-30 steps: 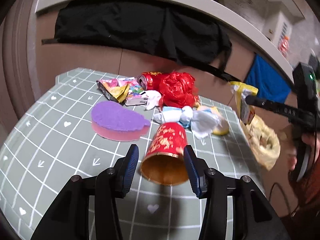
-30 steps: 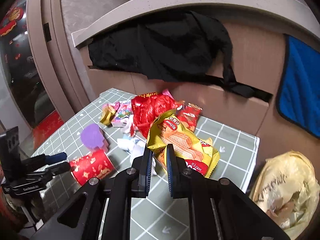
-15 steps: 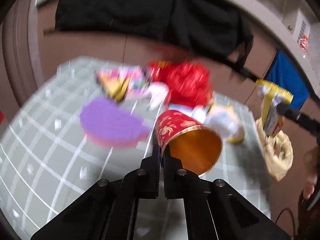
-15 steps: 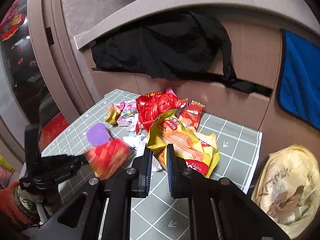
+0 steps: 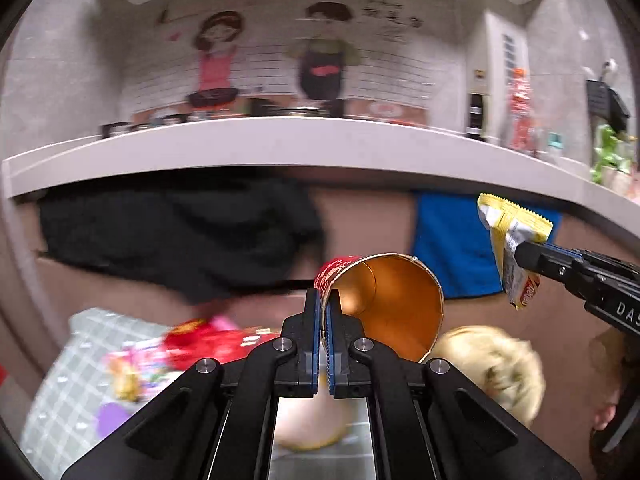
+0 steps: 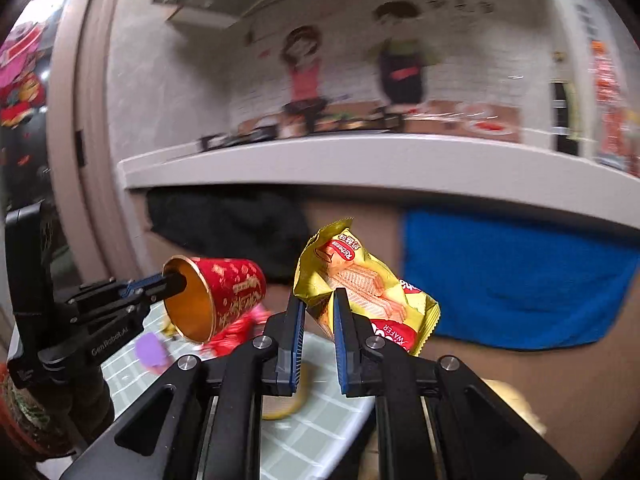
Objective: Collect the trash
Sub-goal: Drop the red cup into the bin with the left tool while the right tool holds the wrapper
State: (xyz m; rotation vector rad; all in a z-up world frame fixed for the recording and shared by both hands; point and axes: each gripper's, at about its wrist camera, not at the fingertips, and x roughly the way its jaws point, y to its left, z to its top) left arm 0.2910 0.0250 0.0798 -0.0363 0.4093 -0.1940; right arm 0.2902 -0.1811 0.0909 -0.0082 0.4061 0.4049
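My left gripper [image 5: 323, 304] is shut on the rim of a red paper cup [image 5: 388, 304] with a gold inside, held in the air above the table; it also shows in the right wrist view [image 6: 218, 296]. My right gripper [image 6: 316, 312] is shut on a yellow wafer wrapper [image 6: 360, 284], also lifted; in the left wrist view the wrapper [image 5: 514, 240] hangs from the right gripper [image 5: 524, 254] at the right. A yellow plastic trash bag [image 5: 492, 364] sits low right, beside the table. More wrappers, blurred, lie on the green grid table [image 5: 72, 364].
A red bag and colourful wrappers [image 5: 192, 344] and a purple sponge [image 6: 148, 348] lie on the table. A brown cabinet face with black cloth [image 5: 180, 236] and a blue towel [image 6: 516, 276] stands behind, under a white counter [image 5: 280, 148].
My left gripper closed on the cup's rim and lifted it up and to the right, towards the bag. My right gripper rose with the wrapper. Both views tilted upward.
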